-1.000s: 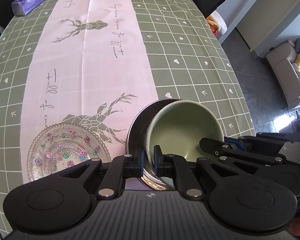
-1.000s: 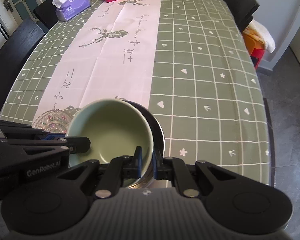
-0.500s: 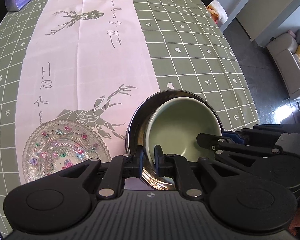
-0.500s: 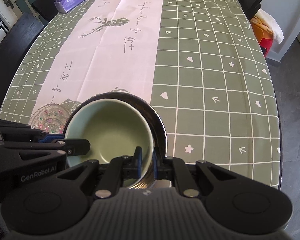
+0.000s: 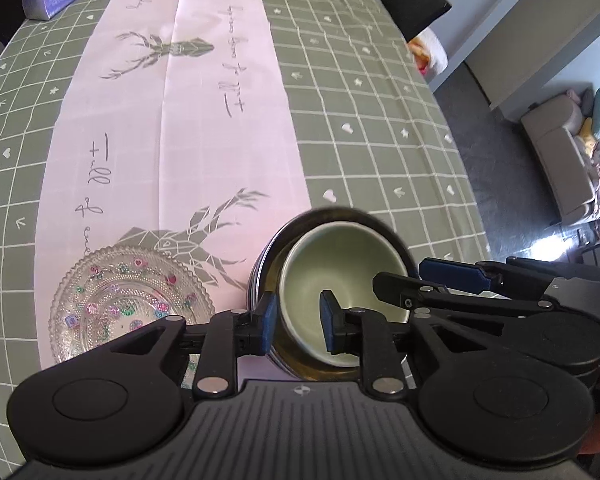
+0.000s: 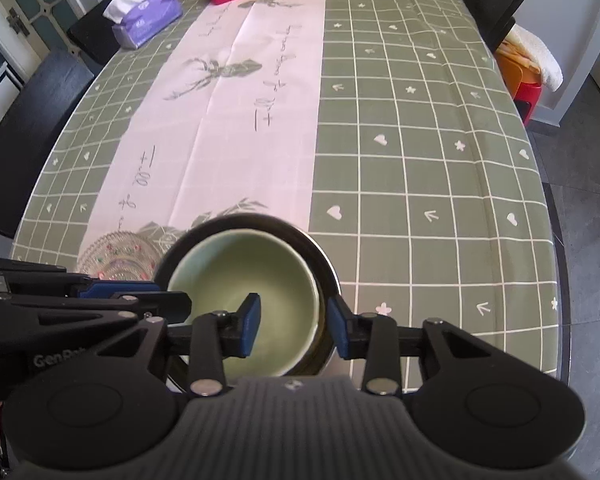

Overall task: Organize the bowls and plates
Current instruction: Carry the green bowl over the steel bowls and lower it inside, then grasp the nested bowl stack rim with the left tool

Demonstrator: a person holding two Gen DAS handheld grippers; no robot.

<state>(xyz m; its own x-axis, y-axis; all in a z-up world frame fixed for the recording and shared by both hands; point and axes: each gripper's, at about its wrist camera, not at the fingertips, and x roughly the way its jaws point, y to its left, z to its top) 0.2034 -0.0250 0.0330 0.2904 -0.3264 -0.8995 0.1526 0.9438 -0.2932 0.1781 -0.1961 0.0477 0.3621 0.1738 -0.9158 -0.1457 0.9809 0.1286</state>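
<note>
- While our left gripper (image 5: pixel 298 322) opens, its jaws straddle the near-left rim of the green bowl (image 5: pixel 342 280), pads off it; the bowl sits nested in the steel bowl (image 5: pixel 274 258), beside the glass plate (image 5: pixel 128 308).
- From the right wrist, our right gripper (image 6: pixel 294 326) opens too, astride the green bowl's (image 6: pixel 244 280) right rim, gripping nothing. We judge the nesting finished; next we lift both grippers clear without nudging the rim.
</note>
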